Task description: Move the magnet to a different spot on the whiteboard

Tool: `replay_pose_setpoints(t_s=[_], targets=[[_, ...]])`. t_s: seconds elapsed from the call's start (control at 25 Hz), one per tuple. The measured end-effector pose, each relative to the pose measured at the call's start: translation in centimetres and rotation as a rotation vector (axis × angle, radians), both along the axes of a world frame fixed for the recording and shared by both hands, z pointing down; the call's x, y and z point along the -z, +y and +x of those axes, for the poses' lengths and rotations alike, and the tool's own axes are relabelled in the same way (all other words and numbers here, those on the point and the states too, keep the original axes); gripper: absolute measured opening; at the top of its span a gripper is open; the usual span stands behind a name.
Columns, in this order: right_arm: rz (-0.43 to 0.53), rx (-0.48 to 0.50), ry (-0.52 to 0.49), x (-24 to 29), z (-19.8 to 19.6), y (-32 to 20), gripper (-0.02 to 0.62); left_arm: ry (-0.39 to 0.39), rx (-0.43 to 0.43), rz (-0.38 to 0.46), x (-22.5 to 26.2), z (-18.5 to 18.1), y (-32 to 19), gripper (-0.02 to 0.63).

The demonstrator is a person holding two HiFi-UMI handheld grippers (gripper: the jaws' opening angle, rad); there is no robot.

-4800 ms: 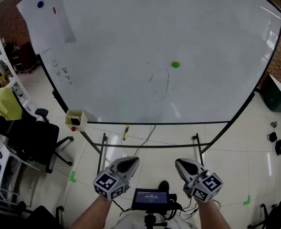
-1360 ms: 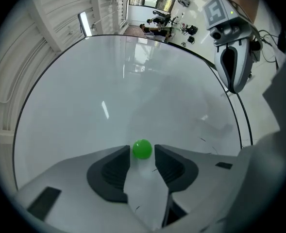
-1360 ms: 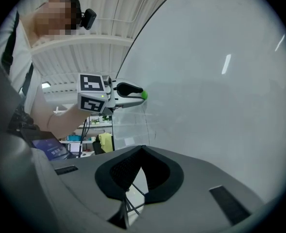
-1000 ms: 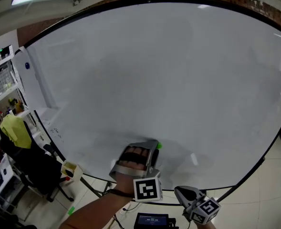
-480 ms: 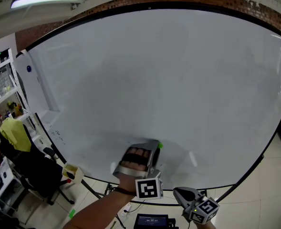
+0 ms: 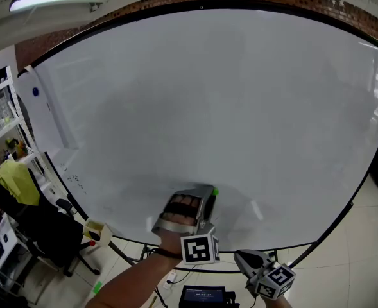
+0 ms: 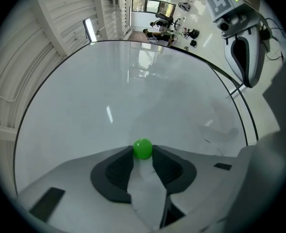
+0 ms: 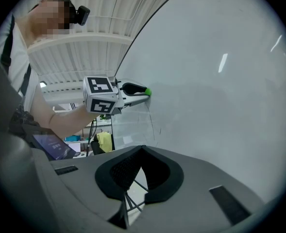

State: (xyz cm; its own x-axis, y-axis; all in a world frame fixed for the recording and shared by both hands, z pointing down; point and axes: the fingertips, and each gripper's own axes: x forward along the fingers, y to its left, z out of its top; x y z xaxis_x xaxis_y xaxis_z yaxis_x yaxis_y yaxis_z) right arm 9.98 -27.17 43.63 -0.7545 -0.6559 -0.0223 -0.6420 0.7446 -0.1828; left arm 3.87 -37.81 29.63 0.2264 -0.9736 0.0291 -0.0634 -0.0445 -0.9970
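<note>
A small green ball magnet [image 6: 214, 190] sticks to the lower middle of the big whiteboard [image 6: 208, 95]. My left gripper [image 6: 209, 195] points level at the board. Its jaws have just been closing, and the magnet [image 7: 143, 148] sits between their tips with both pads against it. The right gripper view shows this from the side: the left gripper [image 8: 143, 92] touches the board with the magnet [image 8: 147, 91] at its tip. My right gripper [image 6: 243, 256] hangs low at the bottom right, away from the board; its jaws [image 8: 142, 148] meet with nothing between them.
A sheet of paper [image 6: 44, 114] with a blue magnet hangs at the board's left edge. A small box [image 6: 95, 231] sits at the lower left corner of the frame. A chair with a yellow garment [image 6: 18, 181] and shelves stand to the left. Faint pen marks lie below the magnet.
Since the earliest frame my left gripper has come up from below the board to the green magnet. Over the last second it has stayed there; the right gripper has not moved.
</note>
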Motion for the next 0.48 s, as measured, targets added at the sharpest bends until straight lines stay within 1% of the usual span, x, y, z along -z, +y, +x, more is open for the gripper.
replay_pose_setpoints(t_s=[0.28,0.48], targets=[[-0.006,-0.001,-0.003,-0.2,-0.1,-0.1,0.031,0.088,-0.016,-0.035,0.3,-1.1,0.2,0.146],[-0.008,0.008,0.009,-0.2,-0.6,0.1,0.029,0.121,-0.055,-0.05,0.3,-0.2,1.5,0.146]])
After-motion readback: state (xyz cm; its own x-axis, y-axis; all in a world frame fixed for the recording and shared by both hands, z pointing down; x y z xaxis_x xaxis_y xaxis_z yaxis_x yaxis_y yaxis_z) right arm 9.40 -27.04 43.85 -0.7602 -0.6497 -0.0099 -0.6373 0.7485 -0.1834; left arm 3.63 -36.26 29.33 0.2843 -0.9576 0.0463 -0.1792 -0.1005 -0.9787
